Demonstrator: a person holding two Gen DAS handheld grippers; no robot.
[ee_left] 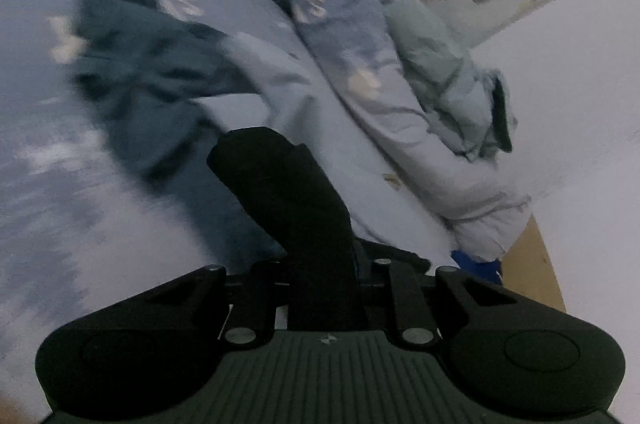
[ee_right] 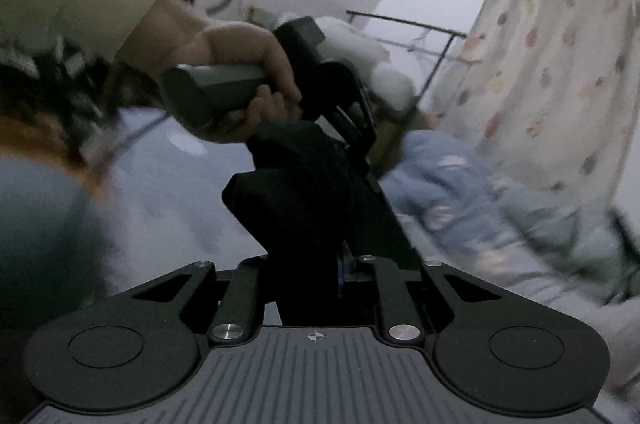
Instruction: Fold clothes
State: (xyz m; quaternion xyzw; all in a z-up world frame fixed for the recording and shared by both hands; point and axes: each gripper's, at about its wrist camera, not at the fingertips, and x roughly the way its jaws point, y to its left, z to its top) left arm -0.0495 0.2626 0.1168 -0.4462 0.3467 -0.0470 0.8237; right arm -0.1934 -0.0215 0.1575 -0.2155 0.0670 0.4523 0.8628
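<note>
A black garment is bunched up between the jaws of my left gripper, which is shut on it; the cloth hides the fingertips. In the right wrist view the same black garment fills my right gripper, also shut on it. The cloth runs up to the left gripper, which a person's hand holds by its grey handle just above. Both grippers hover close together over a bed with a pale blue sheet. A dark teal garment lies crumpled on the sheet to the left.
A rumpled blue patterned duvet is piled along the right side of the bed, also seen as the duvet. Behind it hang a spotted curtain and a metal rack. A white wall borders the bed.
</note>
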